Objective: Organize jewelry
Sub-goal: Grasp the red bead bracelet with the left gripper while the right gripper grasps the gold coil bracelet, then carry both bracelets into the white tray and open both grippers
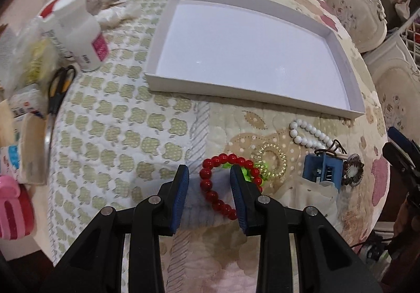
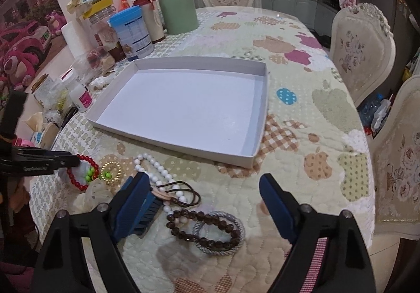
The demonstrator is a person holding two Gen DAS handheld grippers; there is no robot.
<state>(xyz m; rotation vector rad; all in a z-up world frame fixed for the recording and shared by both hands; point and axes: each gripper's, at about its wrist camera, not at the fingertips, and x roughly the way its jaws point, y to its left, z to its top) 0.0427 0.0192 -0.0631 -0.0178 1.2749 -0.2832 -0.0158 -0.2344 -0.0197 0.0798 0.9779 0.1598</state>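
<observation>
A shallow white box (image 1: 252, 94) (image 2: 168, 135) lies empty on the quilted table. My left gripper (image 1: 210, 172) is open, its jaws straddling one side of a red bead bracelet (image 1: 207, 185) (image 2: 78, 182). Beside it lie green beads (image 1: 262, 170), a clear-gold coil ring (image 1: 270, 160), a white bead string (image 1: 309, 134) (image 2: 157, 169) and a blue clip (image 1: 323, 169). My right gripper (image 2: 202, 180) is open above a brown bead bracelet (image 2: 207, 230), a grey woven bangle (image 2: 223, 243) and brown hair ties (image 2: 183, 193).
Bottles (image 1: 78, 30), scissors (image 1: 59, 88), tins (image 2: 131, 32) and a green vase (image 2: 176, 1) crowd the table's left and back. Ornate chairs (image 2: 359, 51) stand to the right. A pink clip (image 1: 13, 203) lies at the left edge.
</observation>
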